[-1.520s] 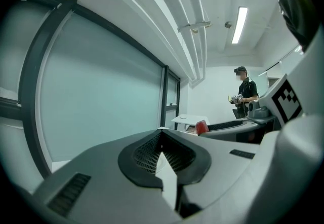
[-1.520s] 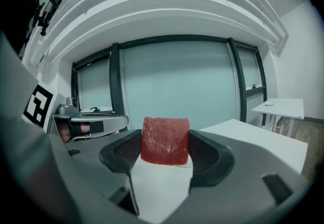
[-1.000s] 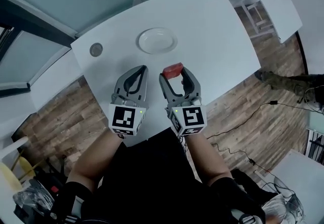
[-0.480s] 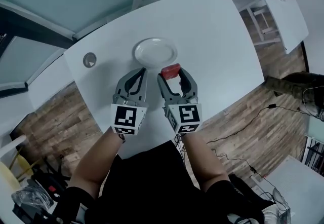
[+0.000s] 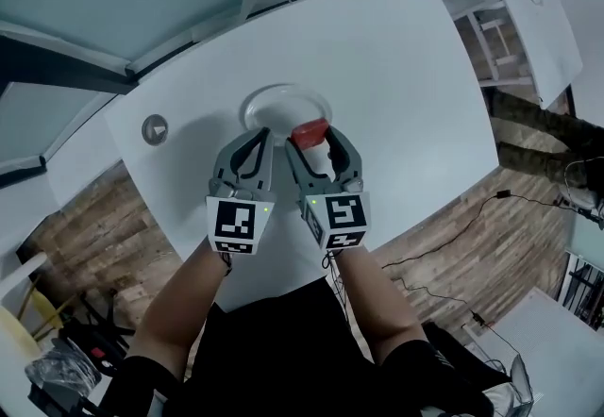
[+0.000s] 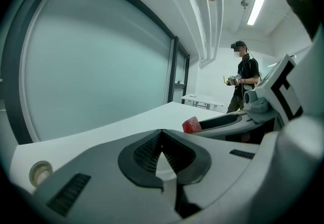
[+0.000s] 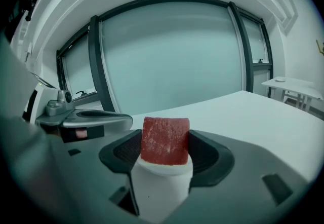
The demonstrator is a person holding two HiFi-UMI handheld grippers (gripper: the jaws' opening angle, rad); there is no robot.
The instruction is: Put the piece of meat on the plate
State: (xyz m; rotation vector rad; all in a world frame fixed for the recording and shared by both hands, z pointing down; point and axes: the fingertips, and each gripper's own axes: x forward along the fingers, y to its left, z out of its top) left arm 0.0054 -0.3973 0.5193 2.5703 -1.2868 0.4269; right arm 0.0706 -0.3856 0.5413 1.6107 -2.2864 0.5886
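Both tongs had advanced across the bench (image 5: 406,66) toward the plate (image 5: 276,104) since the earlier frames. The piece of meat (image 7: 165,139), previously short of the plate's near rim, now stood over the right part of that rim.

The right tongs (image 5: 311,141) were clamped on the meat, one jaw against each side of the red block, with the block's top standing proud of the jaw pads. Gripping it across the flanks left the underside free, presumably so that it could be set down flat. In the right gripper view the white plate showed directly beneath the block; whether the two touched could not be determined.

The left tongs (image 5: 262,134) were closed tip to tip and held nothing. They sat just beside the right tongs at the plate's near rim, clear of the meat, probably parked there because the task called for only one tool.

The plate lay toward the far edge of the bench, with a round inset cap (image 5: 154,129) near the left edge, well apart from it.

Judged from this position, transport was almost complete. A short further advance toward the plate's centre, a lowering and a release remained.
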